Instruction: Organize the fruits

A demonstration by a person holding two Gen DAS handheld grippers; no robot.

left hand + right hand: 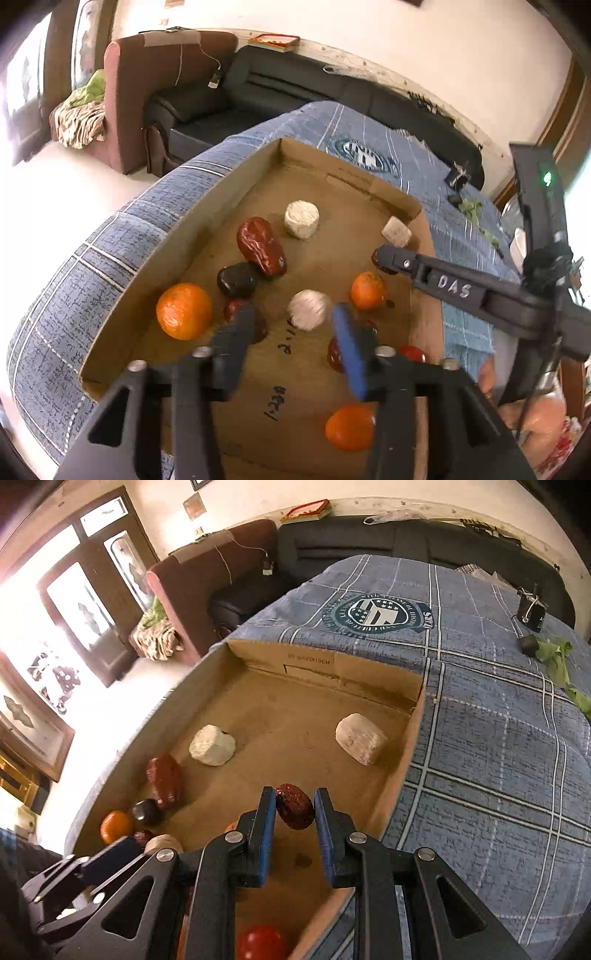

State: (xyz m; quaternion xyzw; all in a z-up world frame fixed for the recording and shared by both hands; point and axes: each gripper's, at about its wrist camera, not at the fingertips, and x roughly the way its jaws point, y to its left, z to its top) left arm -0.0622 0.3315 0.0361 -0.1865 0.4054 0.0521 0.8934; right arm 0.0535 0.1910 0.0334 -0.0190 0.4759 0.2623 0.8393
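Observation:
A shallow cardboard tray (pixel 221 184) holds the fruit: three oranges (pixel 184 311), a long red date (pixel 262 245), a dark plum (pixel 236 280) and pale chunks (pixel 301 218). My left gripper (pixel 291 312) hangs open low over the tray's near half. A white ball (pixel 308 309) lies just past its tips, and the pads are not pressing on it. My right gripper (pixel 295 797) is shut on a dark red date (pixel 295 806) above the tray floor. In the left wrist view the right gripper (pixel 384 258) reaches in from the right beside an orange (pixel 367 291).
The tray sits on a blue plaid cloth (pixel 480 738) with a round crest. A black clip (pixel 530 609) and green leaves (pixel 557 661) lie at the cloth's far right. A dark sofa (pixel 280 88) and a brown armchair (pixel 147 74) stand behind. A red round fruit (pixel 262 941) lies near the tray's front.

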